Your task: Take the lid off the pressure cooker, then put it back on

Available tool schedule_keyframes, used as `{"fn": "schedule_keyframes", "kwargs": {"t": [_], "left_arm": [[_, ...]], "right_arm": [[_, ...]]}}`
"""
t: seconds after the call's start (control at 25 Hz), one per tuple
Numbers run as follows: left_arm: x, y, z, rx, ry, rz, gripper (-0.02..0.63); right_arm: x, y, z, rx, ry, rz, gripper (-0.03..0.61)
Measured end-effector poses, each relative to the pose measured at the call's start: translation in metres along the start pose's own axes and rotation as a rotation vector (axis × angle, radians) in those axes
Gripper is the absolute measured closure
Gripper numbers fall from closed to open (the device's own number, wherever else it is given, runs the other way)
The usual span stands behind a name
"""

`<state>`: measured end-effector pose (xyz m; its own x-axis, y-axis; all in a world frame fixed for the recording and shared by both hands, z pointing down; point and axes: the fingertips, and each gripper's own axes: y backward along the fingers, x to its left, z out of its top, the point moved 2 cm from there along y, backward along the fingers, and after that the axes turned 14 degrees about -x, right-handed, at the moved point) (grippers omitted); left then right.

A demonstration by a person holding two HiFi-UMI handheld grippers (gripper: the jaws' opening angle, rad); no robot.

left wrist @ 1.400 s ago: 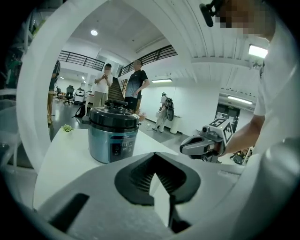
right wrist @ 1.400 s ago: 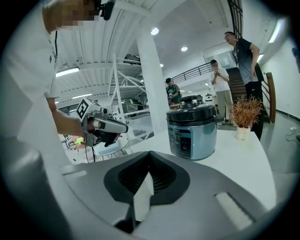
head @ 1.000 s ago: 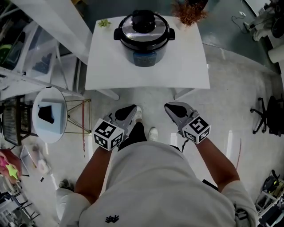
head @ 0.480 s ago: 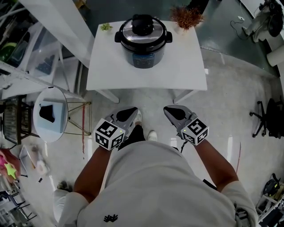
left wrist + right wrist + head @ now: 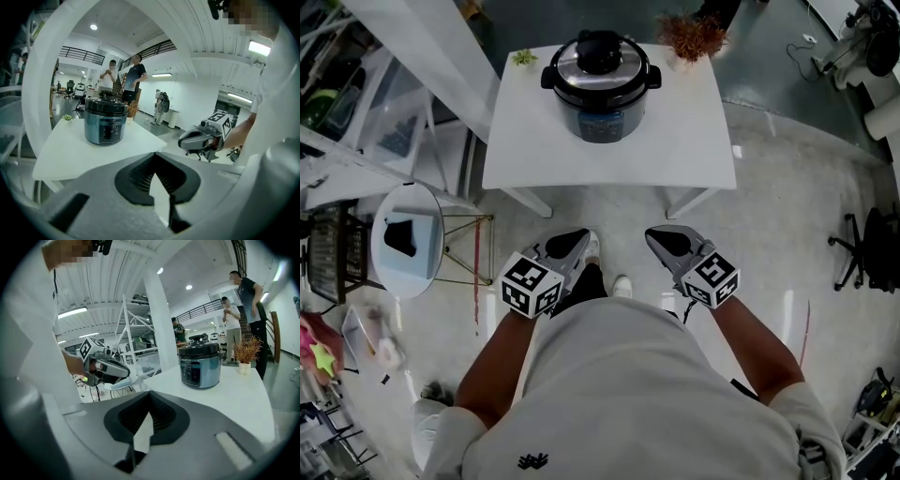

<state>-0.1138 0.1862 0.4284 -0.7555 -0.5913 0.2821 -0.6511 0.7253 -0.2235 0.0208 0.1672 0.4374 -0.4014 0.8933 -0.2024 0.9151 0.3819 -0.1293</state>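
Steel-grey and black, the pressure cooker [image 5: 602,94] stands at the upper middle of the head view, on the white table [image 5: 694,141], with its lid [image 5: 600,58] seated on it. Compared with a second ago, almost nothing has changed. The left gripper [image 5: 572,242] and right gripper [image 5: 664,239] hang at lower centre, both clenched on nothing, well apart from the cooker. I judge that the task has not started; the approach comes first.

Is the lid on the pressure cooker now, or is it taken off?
On. The lid sits on top of the pressure cooker, covering it, in all three views.
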Motion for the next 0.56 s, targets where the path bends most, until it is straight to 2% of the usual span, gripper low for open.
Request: {"fn": "schedule_keyframes", "kwargs": {"t": [0.56], "left_arm": [[-0.0076, -0.0048, -0.0076, 0.011, -0.006, 0.016, 0.607]], "right_arm": [[-0.0019, 0.0093, -0.0065, 0.007, 0.000, 0.013, 0.568]]}}
